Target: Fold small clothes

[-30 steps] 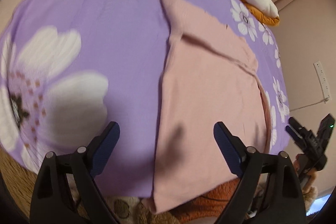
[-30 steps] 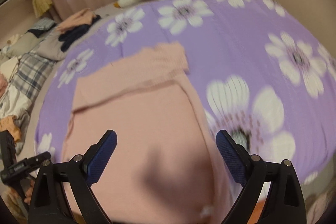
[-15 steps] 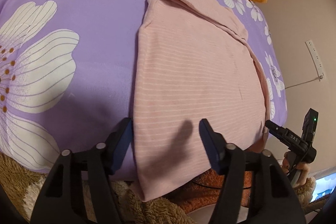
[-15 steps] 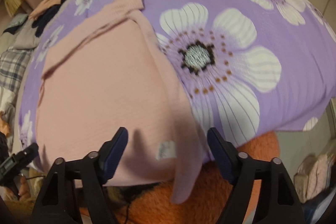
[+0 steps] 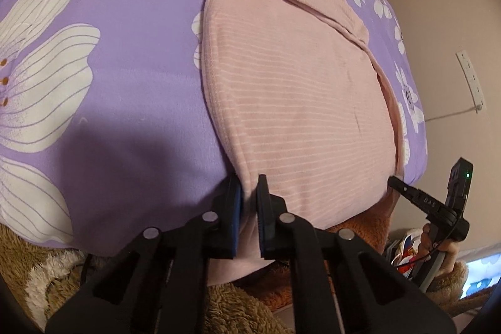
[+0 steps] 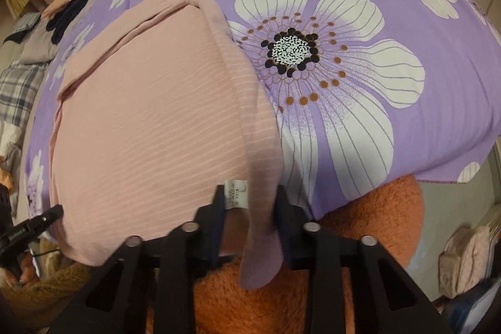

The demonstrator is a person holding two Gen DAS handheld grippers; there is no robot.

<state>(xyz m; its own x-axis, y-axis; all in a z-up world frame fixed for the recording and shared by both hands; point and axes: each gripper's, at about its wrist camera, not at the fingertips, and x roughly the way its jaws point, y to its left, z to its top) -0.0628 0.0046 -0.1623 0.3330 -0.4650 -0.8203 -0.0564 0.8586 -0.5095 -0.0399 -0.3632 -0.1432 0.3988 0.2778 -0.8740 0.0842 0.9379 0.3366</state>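
both grippers, left gripper (image 5: 249,202) and right gripper (image 6: 249,205), pinch the pink top (image 5: 297,102) at bottom centre; lift both hem corners evenly, keeping the cloth taut.

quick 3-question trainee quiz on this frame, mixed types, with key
1. True or false: the left gripper is pinching the near left corner of the pink striped garment.
2. Multiple choice: in the right wrist view, what lies between the right gripper fingers besides pink cloth? A) a white care label B) a button C) a sock
3. Fill in: the garment lies on a purple bedsheet printed with white ____.

Key: 1 true; 2 A; 3 flowers
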